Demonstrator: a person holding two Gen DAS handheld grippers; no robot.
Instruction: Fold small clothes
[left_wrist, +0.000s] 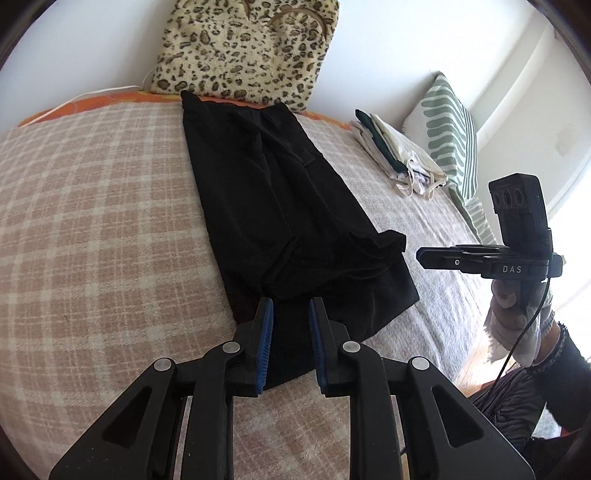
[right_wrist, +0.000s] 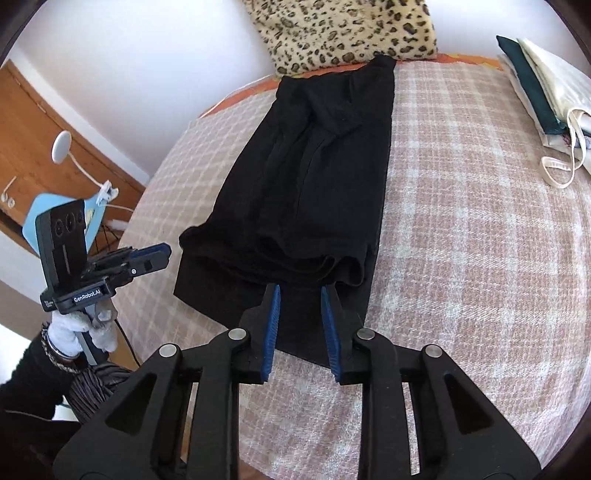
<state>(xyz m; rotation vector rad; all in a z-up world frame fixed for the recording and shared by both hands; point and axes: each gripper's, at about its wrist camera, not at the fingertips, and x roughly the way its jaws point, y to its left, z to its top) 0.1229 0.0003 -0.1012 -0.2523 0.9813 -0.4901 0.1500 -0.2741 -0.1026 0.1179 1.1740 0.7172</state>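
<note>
Above the near hem of the black garment (left_wrist: 288, 206), the left gripper (left_wrist: 291, 343) and right gripper (right_wrist: 301, 328) hover with fingers slightly apart, holding nothing; the garment lies folded lengthwise on the checked bed (left_wrist: 92, 206), reaching toward a leopard-print cushion (left_wrist: 243, 48)

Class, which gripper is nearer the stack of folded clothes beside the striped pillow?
Right. The right gripper hovers off the black garment's side toward the stack; the left gripper is beyond the opposite side.
</note>
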